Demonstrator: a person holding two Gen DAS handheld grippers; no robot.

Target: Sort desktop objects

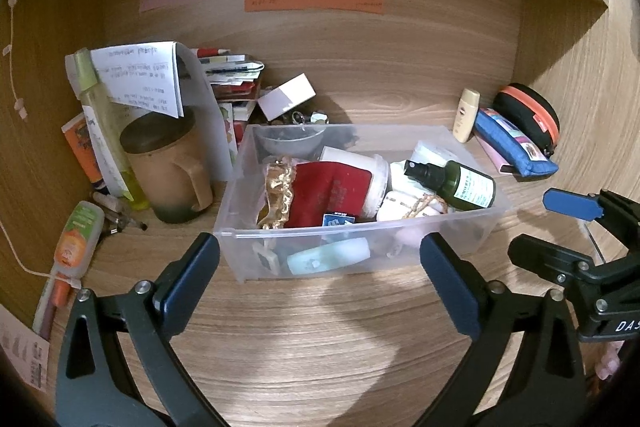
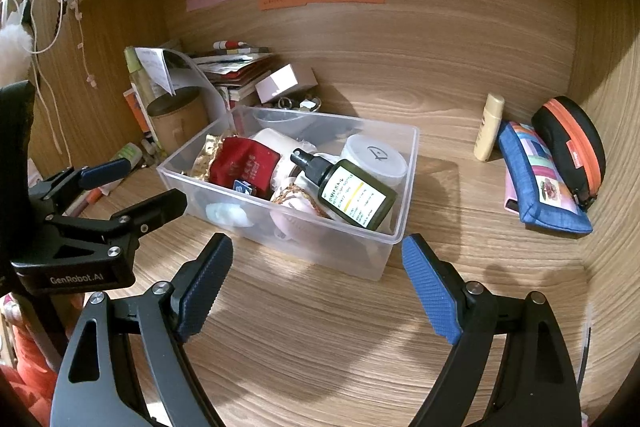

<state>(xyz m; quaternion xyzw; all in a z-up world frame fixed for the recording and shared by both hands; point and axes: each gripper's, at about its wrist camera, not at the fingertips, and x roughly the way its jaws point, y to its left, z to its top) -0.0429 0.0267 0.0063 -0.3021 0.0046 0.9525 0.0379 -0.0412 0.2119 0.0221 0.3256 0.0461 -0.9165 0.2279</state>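
A clear plastic bin (image 1: 404,247) (image 2: 372,259) stands mid-desk, filled with a dark green spray bottle (image 1: 460,183) (image 2: 352,195), a red pouch (image 1: 332,195) (image 2: 244,163), white jars and gold trim. My left gripper (image 1: 320,267) is open and empty just in front of the bin. My right gripper (image 2: 316,267) is open and empty at the bin's near right corner. Each gripper also shows in the other's view: the right gripper (image 1: 556,223) and the left gripper (image 2: 136,187).
At the left are a brown mug (image 1: 172,171), a tall yellow bottle (image 1: 104,131), papers, books and an orange-capped tube (image 1: 76,239). At the right are a cream bottle (image 1: 466,115) (image 2: 488,131), a blue pouch (image 1: 516,147) (image 2: 540,183) and a black-orange case (image 1: 532,119) (image 2: 572,147). Wooden walls enclose the desk.
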